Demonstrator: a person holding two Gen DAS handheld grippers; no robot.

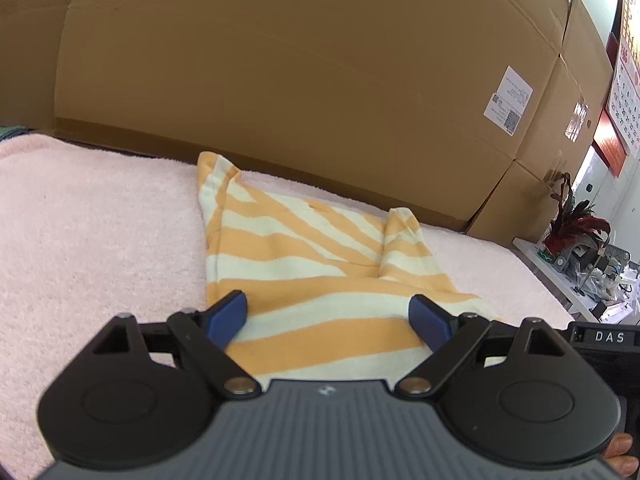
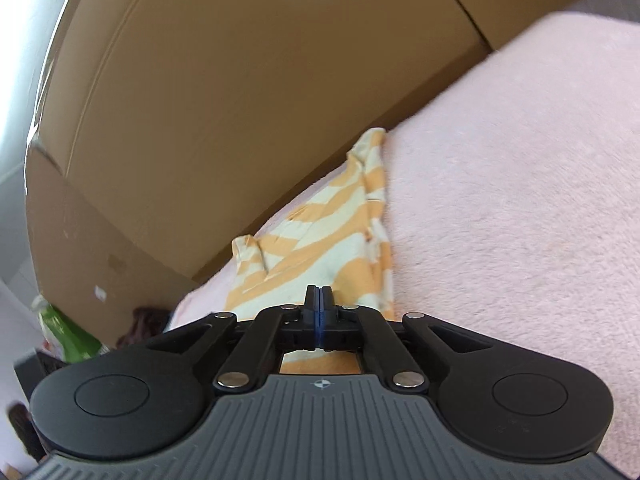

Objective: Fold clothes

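Lying flat on pink blanket before cardboard boxes: striped shirt (orange and cream), left gripper hovering wide open, right gripper fully closed, apparently gripping nothing.

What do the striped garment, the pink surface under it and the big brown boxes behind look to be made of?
Striped garment: soft knit, probably cotton; matte, orange and cream bands, ribbed cuff.
Pink surface: fluffy fleece or terry blanket, by its nubbly pile.
Brown boxes: corrugated cardboard, matte, with creases and a stuck-on label.
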